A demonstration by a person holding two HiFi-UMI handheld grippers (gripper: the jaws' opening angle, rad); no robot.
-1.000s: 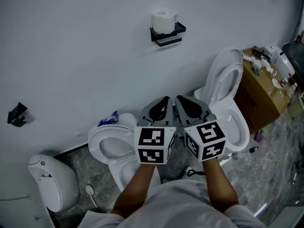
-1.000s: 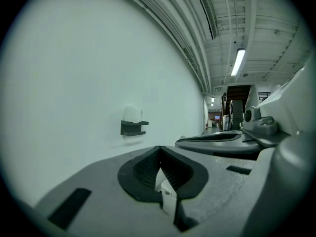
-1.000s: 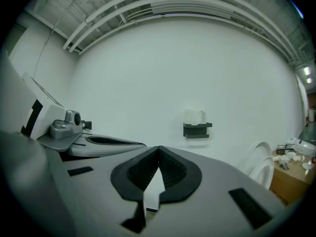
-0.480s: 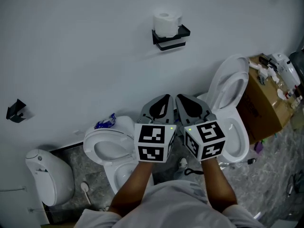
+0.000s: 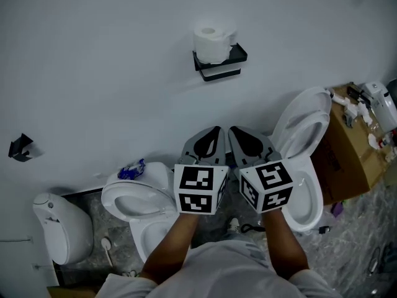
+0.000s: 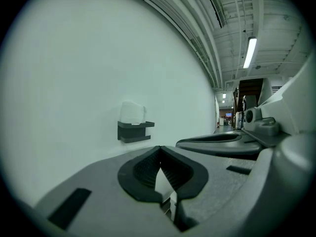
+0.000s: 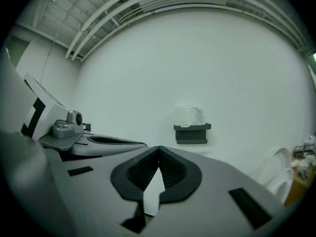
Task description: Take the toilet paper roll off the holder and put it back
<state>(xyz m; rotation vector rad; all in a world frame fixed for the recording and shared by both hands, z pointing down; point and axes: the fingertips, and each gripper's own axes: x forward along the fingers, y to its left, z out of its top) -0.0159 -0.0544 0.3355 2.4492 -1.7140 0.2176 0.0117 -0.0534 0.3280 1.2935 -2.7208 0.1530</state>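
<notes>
Plainly, both tools are sitting closed. The left hand-held gripper (image 5: 218, 130) and the right hand-held gripper (image 5: 232, 130) are each showing their jaw tips pressed together with nothing between them, side by side and almost touching.

The toilet paper roll (image 5: 209, 43) is standing upright on the black wall holder (image 5: 223, 64), at about twelve o'clock from the grippers and well apart from them. As I judge it, closed jaws arriving at the roll would be nudging it rather than taking it. A knocked roll could be dropping toward the open toilet (image 5: 305, 166) at four o'clock or the second toilet (image 5: 133, 197) at eight o'clock. Squeezing too hard could be crushing the soft paper. A loose end, if there is one, could be unwinding on the lift.

Whether the roll is sitting on a peg or just resting free is not showing. It is looking blurred in both gripper views. The small items on the cardboard box (image 5: 347, 160) at three o'clock are too small to name, and the frame edge is cropping them.
</notes>
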